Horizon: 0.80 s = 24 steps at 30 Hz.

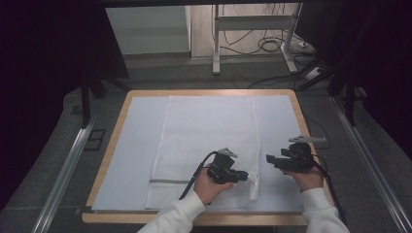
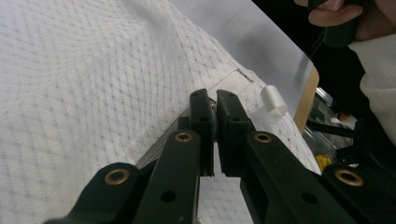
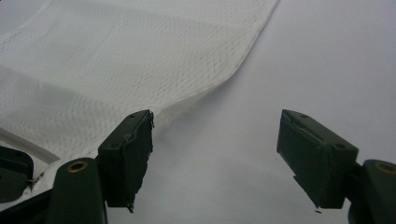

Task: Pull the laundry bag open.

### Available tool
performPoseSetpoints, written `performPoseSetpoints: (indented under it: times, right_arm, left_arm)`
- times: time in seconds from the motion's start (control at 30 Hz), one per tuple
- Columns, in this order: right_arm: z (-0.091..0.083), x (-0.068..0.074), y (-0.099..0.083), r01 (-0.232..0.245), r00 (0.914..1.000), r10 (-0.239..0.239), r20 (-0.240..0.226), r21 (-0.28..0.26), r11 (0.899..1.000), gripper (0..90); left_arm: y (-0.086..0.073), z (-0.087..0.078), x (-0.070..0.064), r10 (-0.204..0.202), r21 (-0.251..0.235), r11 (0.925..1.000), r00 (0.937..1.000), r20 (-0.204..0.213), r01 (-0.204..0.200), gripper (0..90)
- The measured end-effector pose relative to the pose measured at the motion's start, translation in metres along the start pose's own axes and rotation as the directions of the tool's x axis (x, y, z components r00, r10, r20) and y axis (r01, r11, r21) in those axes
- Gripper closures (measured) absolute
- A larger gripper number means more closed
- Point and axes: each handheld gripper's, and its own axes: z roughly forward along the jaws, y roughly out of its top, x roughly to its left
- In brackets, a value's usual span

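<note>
The left gripper point(image 1: 241, 175) has its jaws closed together on what appears to be the zipper pull of the mesh laundry bag point(image 1: 206, 141), near the bag's lower right corner. In the left gripper view, the jaws point(image 2: 215, 108) meet with almost no gap, and a small metallic part sits between the tips. The right gripper point(image 1: 270, 159) hangs clear of the bag, just beside its right edge, with its jaws spread wide and holding nothing; the right gripper view shows bare sheet between them.

The table point(image 1: 121, 116) carries a pale sheet point(image 1: 131, 160), and the bag lies flat on it, centred, with its zipper band point(image 1: 167, 182) running along the near end.

Risks from this position:
- The grip is on a very small part. A sideways pull can slip the jaws off it.
- Nothing anchors the bag. A pull along the zipper can drag or bunch the whole bag rather than run the slider, since the right gripper is not holding the fabric.
- Mesh caught between the jaws can snag.

Count: one table, one sheet, one bag, two grippers, one white tab point(image 2: 273, 100) at the bag's edge
</note>
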Motion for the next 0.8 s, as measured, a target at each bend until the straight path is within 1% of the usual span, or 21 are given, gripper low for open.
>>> performPoseSetpoints:
  times: [0.07,0.37,0.43,0.47,0.5,0.53,0.57,0.63,0.67,0.7,0.77,0.8]
  right_arm:
    - [0.0,0.0,0.0,-0.001,1.0,0.001,-0.007,-0.001,1.0,25.9]
    - [0.0,0.002,0.001,-0.014,0.9998,0.014,-0.015,0.006,1.0,25.1]
    - [-0.001,0.002,0.001,-0.034,0.999,0.034,-0.031,0.011,0.999,24.3]
    - [-0.001,0.002,0.001,-0.034,0.999,0.034,-0.031,0.011,0.999,24.3]
    - [-0.002,0.003,0.002,-0.048,0.9973,0.049,-0.054,0.02,0.999,23.9]
    - [-0.002,0.004,0.003,-0.054,0.9962,0.056,-0.067,0.023,0.998,23.4]
    - [-0.002,0.004,0.003,-0.054,0.9962,0.056,-0.067,0.023,0.998,23.4]
    - [-0.002,0.008,0.004,-0.074,0.9929,0.077,-0.091,0.03,0.997,22.6]
    - [-0.002,0.008,0.004,-0.074,0.9929,0.077,-0.091,0.03,0.997,22.6]
    - [-0.002,0.011,0.005,-0.078,0.9909,0.082,-0.107,0.038,0.996,22.6]
    - [-0.001,0.012,0.005,-0.077,0.9902,0.082,-0.114,0.046,0.996,23.0]
    - [0.001,0.016,0.005,-0.08,0.9875,0.087,-0.131,0.059,0.995,23.3]
  left_arm:
    - [-0.001,-0.002,0.001,-0.007,-0.004,1.0,1.0,0.006,0.007,86.6]
    - [-0.004,-0.007,0.003,0.0,-0.014,0.9999,1.0,0.003,0.0,86.6]
    - [-0.004,-0.009,0.003,0.006,-0.017,0.9998,1.0,-0.003,-0.006,86.7]
    - [-0.004,-0.009,0.003,0.006,-0.017,0.9998,1.0,-0.003,-0.006,86.6]
    - [-0.005,-0.01,0.003,0.003,-0.021,0.9998,1.0,-0.004,-0.003,86.6]
    - [-0.005,-0.011,0.003,0.002,-0.022,0.9998,1.0,-0.004,-0.002,86.6]
    - [-0.005,-0.011,0.003,0.002,-0.022,0.9998,1.0,-0.004,-0.002,86.6]
    - [-0.006,-0.012,0.004,0.002,-0.025,0.9997,1.0,-0.008,-0.003,86.6]
    - [-0.006,-0.012,0.004,0.002,-0.025,0.9997,1.0,-0.008,-0.003,86.6]
    - [-0.005,-0.011,0.004,0.002,-0.026,0.9997,1.0,-0.008,-0.002,86.6]
    - [-0.006,-0.011,0.003,0.001,-0.026,0.9997,1.0,-0.007,-0.001,86.6]
    - [-0.006,-0.01,0.003,0.001,-0.024,0.9997,1.0,-0.009,-0.001,86.6]
